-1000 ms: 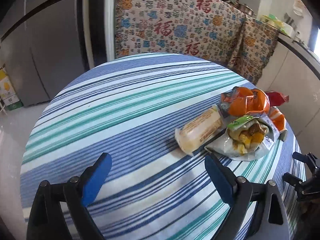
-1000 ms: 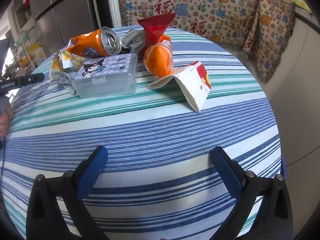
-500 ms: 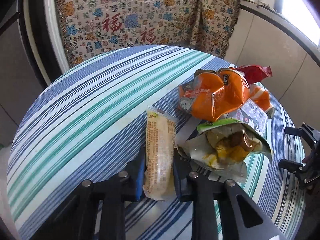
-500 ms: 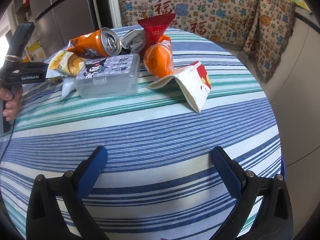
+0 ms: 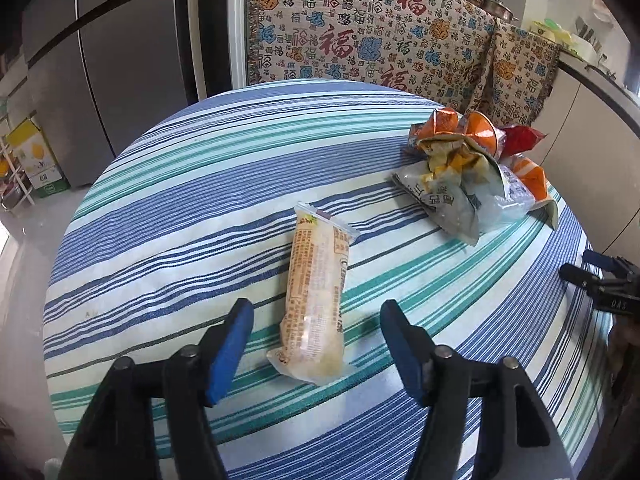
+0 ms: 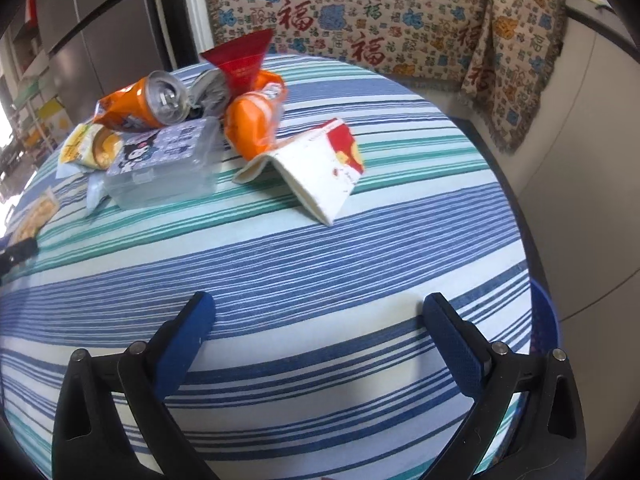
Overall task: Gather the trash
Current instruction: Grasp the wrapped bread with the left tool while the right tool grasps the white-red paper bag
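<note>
A long pale-yellow snack wrapper [image 5: 316, 304] lies on the striped round table [image 5: 200, 184], apart from the trash pile. My left gripper [image 5: 316, 344] is open, its blue pads on either side of the wrapper's near end without touching it. The pile [image 5: 472, 168] sits at the right: crumpled wrappers, an orange can, a red packet. In the right wrist view I see the orange can [image 6: 140, 106], a clear plastic box [image 6: 168, 164], a red packet [image 6: 240, 62], an orange wrapper [image 6: 252, 120] and a white-red carton [image 6: 320, 172]. My right gripper [image 6: 316, 344] is open and empty near the table's front edge.
A patterned cloth [image 5: 360, 40] hangs behind the table. A grey fridge [image 5: 100, 60] stands at the left, with boxes [image 5: 32, 160] on the floor. A blue bin rim [image 6: 548, 328] shows past the table's right edge. The right gripper shows at the left view's right edge [image 5: 604, 276].
My left gripper had shut on the long wrapper by the pile, carried it away from the pile, and has now opened, leaving it lying alone. The right gripper has barely moved.
</note>
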A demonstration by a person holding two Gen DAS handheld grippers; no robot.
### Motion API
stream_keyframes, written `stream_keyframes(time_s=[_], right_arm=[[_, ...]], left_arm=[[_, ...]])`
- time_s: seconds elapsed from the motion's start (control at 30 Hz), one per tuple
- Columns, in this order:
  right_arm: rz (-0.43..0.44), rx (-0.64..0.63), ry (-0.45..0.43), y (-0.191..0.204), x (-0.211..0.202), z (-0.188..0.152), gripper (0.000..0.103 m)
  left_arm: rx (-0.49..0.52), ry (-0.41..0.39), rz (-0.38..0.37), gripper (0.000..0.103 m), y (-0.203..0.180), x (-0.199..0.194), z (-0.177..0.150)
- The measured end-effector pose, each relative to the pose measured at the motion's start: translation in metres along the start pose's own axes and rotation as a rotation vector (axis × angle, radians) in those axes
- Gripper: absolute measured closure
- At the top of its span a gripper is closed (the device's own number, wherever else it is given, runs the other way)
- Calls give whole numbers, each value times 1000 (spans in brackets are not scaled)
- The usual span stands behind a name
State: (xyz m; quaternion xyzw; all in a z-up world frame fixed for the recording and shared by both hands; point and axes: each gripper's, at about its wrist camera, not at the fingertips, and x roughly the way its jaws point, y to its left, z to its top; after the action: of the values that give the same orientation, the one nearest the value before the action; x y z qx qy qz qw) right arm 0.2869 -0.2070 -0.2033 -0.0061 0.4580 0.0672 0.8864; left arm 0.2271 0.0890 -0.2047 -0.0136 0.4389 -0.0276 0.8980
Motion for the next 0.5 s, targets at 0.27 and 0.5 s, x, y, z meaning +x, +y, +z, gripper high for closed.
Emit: stream_keyframes(time_s=[0.27,0.5], right_arm=[[32,-46,0,-12,19,27,0],[60,-78,-61,-11,24,48,62]], left_arm=[[3,7,93,11,-3,14,6],[-10,11,98,8,0,15,5]])
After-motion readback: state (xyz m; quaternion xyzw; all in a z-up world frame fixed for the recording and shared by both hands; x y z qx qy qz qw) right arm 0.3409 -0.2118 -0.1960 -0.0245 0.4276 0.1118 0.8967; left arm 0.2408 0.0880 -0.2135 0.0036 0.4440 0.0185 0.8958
